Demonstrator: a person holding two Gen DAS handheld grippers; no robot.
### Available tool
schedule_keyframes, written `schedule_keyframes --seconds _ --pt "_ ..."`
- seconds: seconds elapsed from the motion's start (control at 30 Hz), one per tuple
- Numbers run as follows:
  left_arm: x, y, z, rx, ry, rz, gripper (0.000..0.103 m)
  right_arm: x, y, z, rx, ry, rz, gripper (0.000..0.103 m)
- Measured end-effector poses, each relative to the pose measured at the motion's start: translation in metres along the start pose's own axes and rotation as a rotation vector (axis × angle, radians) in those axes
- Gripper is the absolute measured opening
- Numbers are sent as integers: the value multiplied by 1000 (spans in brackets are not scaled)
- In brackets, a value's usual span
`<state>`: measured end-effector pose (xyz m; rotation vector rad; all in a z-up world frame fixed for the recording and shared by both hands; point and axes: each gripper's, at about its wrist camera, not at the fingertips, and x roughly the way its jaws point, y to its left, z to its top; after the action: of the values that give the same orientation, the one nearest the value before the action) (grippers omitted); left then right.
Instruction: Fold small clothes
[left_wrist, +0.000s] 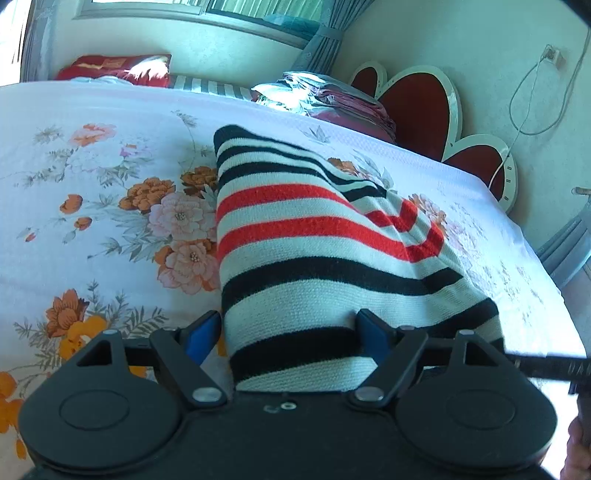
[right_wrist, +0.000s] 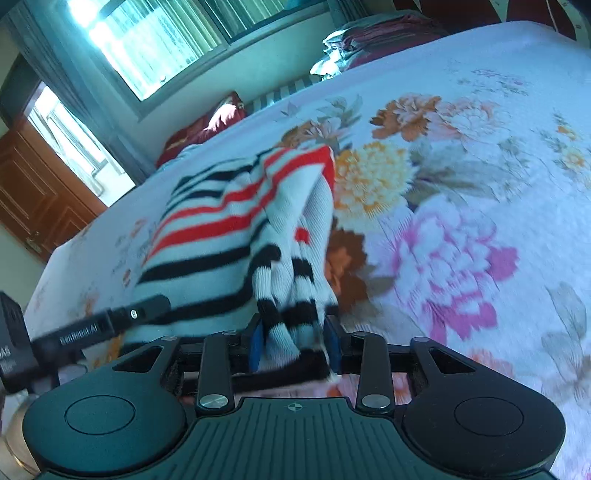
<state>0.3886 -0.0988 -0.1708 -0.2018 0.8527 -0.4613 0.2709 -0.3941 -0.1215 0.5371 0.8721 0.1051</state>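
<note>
A small knitted sweater (left_wrist: 314, 236) with white, black and red stripes lies on a floral bedsheet (left_wrist: 92, 184). In the left wrist view my left gripper (left_wrist: 291, 332) has its blue pads wide apart, with the sweater's near edge lying between them. In the right wrist view my right gripper (right_wrist: 295, 343) is shut on a bunched, ribbed striped edge of the sweater (right_wrist: 236, 229), lifted slightly off the sheet. The left gripper's black body (right_wrist: 96, 325) shows at the left of the right wrist view.
A red heart-shaped headboard (left_wrist: 417, 103) and folded maroon bedding (left_wrist: 332, 99) stand at the far end. A red pillow (left_wrist: 114, 68) lies by the window wall. A wooden door (right_wrist: 33, 199) is at left. The bed edge (left_wrist: 546, 295) runs along the right.
</note>
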Motion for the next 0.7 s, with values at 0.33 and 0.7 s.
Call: schedule_keyframes --seconds 0.33,0.7 --pt "5 -4 3 -6 31 19 80 2 -18 -12 93 27 -13 21" --pt "-7 -16 11 47 22 55 77 -17 39 21 -122 -134 -82 22"
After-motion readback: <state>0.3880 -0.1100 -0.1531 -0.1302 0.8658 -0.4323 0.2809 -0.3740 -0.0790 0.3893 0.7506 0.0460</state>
